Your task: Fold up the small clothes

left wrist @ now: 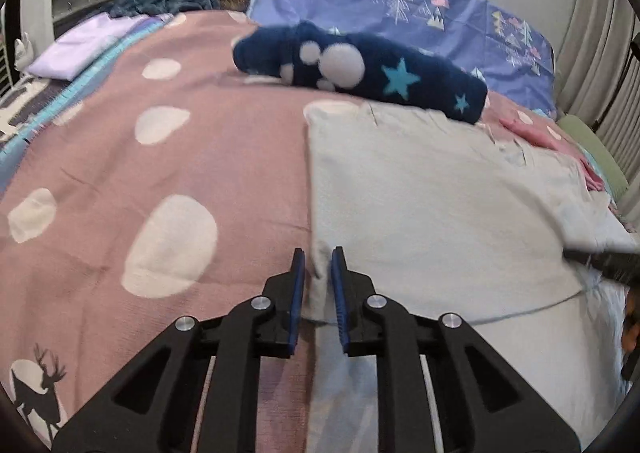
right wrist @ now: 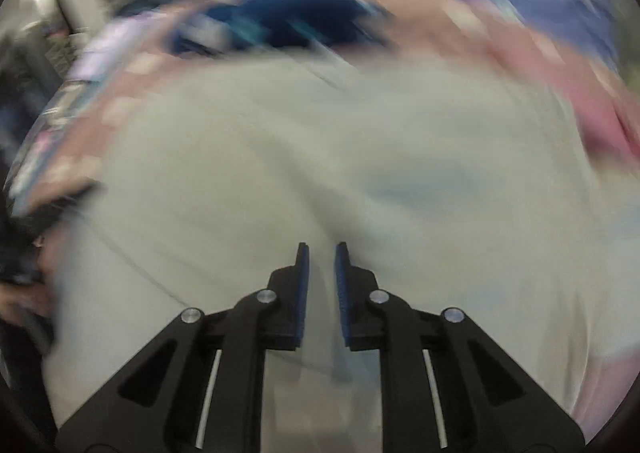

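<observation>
With both the left gripper and right gripper at a narrow gap over the flat pale grey cloth garment just ahead, neither visibly gripping, its hem may slip and bunch toward the navy star-patterned bundle farther off.

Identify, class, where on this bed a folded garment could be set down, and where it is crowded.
Free: the pink spotted blanket left of the pale grey garment, between the lilac cloth and the left gripper. Crowded: the far side, where the navy star garment lies against the blue pillow.
</observation>
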A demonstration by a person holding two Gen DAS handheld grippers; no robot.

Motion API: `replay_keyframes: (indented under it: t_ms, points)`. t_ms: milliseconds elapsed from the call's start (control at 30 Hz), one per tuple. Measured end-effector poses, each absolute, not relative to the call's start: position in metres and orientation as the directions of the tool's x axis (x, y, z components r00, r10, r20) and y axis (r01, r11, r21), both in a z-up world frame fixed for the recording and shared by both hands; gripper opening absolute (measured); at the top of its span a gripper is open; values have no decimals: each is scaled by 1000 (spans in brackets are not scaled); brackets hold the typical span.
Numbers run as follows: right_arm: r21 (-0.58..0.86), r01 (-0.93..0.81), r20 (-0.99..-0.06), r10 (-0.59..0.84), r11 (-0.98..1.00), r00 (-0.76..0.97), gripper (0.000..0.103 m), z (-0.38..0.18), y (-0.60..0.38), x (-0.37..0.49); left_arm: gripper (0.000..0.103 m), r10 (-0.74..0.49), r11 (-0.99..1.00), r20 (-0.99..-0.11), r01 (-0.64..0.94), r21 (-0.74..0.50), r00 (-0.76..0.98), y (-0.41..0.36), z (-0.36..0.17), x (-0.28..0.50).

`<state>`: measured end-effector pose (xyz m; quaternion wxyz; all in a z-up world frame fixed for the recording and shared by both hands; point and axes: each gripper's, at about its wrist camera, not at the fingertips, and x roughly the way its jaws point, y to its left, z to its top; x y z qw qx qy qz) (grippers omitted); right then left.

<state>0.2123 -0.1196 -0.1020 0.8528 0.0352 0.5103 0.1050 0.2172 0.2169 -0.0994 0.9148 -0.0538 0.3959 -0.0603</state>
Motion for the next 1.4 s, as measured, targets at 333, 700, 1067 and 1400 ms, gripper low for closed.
replay_keyframes:
  t_ms: [333, 700, 1067, 1400]
  points:
    - [335, -105, -806, 342, 936, 483, 7, -98, -140, 212, 54, -207, 976, -615, 200, -81, 761, 130, -41, 206]
    - [419, 309, -655, 49, 854, 754, 24, -38, -403, 68, 57, -147, 940, -754, 327, 93, 640, 7, -108, 240]
    - [670, 574, -618, -74, 471, 783, 38, -90, -556, -33, 102, -63, 972, -794, 217, 88, 604, 24, -117, 255]
    - [792, 573, -548, -169, 209, 819, 6, -105, -605, -11, 4, -250, 967, -727, 198, -159, 640, 45, -81, 253]
